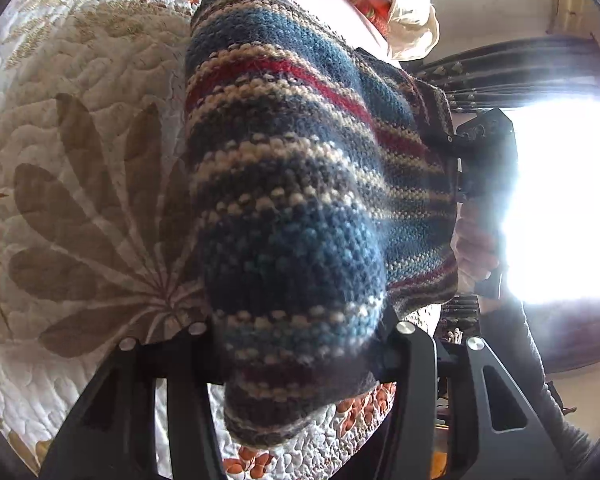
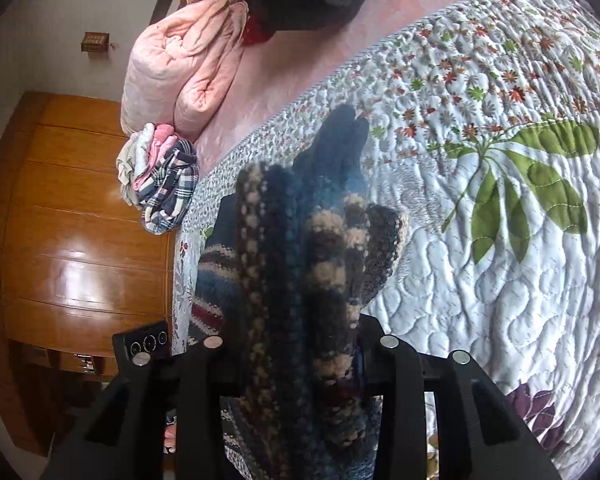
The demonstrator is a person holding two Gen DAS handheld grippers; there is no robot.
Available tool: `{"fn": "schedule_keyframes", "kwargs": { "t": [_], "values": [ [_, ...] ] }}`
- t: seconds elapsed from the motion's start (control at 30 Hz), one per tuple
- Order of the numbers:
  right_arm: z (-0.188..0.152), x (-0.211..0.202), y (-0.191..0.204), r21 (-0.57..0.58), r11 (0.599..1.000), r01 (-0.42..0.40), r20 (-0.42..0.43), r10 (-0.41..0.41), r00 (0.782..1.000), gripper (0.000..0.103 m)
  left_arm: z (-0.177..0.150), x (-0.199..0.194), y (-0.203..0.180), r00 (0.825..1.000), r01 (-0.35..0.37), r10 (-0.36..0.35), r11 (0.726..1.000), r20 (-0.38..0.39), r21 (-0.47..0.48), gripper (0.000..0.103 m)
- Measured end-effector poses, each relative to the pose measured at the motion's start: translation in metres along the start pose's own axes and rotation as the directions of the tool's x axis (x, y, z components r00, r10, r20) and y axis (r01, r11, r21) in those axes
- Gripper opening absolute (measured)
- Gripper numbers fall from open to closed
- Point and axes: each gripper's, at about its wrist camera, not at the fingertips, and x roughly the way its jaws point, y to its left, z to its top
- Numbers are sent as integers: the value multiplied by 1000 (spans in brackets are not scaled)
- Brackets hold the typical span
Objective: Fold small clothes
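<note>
Here both tongs, left and right, pinch the chunky striped knit sweater.

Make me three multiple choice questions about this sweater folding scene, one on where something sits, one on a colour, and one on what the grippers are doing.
1. Where does the pile of small clothes lie?
A. At the bed's edge beside the pink comforter
B. On the wooden wardrobe
C. In a basket

2. What colour is the large leaf print on the quilt in the right wrist view?
A. Purple
B. Green
C. Blue

3. What holds the striped sweater?
A. Nothing, it lies flat
B. Only the left gripper
C. Both the left gripper and the right gripper

Answers: 1 A, the pile touches the comforter's end; 2 B, the leaves are plainly green; 3 C, knit fabric is bunched between the fingers in each wrist view.
</note>
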Motion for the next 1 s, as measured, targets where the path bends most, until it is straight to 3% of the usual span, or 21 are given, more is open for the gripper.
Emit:
{"fn": "schedule_keyframes", "kwargs": {
  "t": [0.17, 0.4, 0.53, 0.6, 0.63, 0.7, 0.77, 0.83, 0.87, 0.9, 0.93, 0.97, 1.0],
  "values": [
    [-7, 27, 38, -22, 999, -39, -43, 38, 998, 37, -35, -42, 12, 1000, -11, 11, 1000, 22, -13, 47],
    [-74, 98, 86, -34, 997, -76, -164, 69, 984, 37, -108, -99, 63, 999, -21, 23, 996, 23, -82, 47],
    [-112, 144, 88, -17, 997, -71, -233, 65, 970, 37, -145, -116, 110, 1000, -5, 7, 990, 16, -144, 47],
    [-125, 166, 79, -12, 999, -37, -256, 33, 966, 40, -157, -105, 132, 1000, -12, 10, 983, -11, -182, 50],
    [-129, 173, 72, -1, 1000, -28, -255, 27, 966, 43, -161, -100, 142, 1000, -4, 2, 979, -10, -202, 55],
    [-130, 172, 59, 61, 998, -28, -245, 42, 969, 62, -164, -97, 152, 999, 32, -28, 972, 19, -234, 65],
    [-130, 155, 57, 75, 997, -22, -214, 38, 976, 63, -165, -105, 147, 999, -14, 21, 975, 31, -220, 77],
    [-131, 125, 66, 14, 1000, 11, -147, -9, 989, 64, -172, -129, 131, 984, -157, 168, 977, 63, -148, 81],
    [-133, 109, 72, -28, 999, 32, -105, -35, 994, 64, -176, -145, 119, 960, -242, 253, 965, 123, -100, 82],
    [-137, 96, 79, -67, 997, 43, -69, -48, 996, 62, -182, -159, 107, 924, -329, 333, 943, 186, -56, 82],
    [-142, 88, 85, -102, 993, 53, -50, -59, 997, 60, -188, -169, 92, 901, -372, 361, 928, 239, -1, 83],
    [-146, 85, 93, -138, 988, 63, -39, -69, 997, 53, -196, -175, 80, 907, -342, 317, 939, 278, 44, 83],
    [-150, 85, 96, -169, 983, 73, -39, -81, 996, 49, -200, -177, 72, 925, -267, 235, 961, 297, 73, 82]
  ]
}}
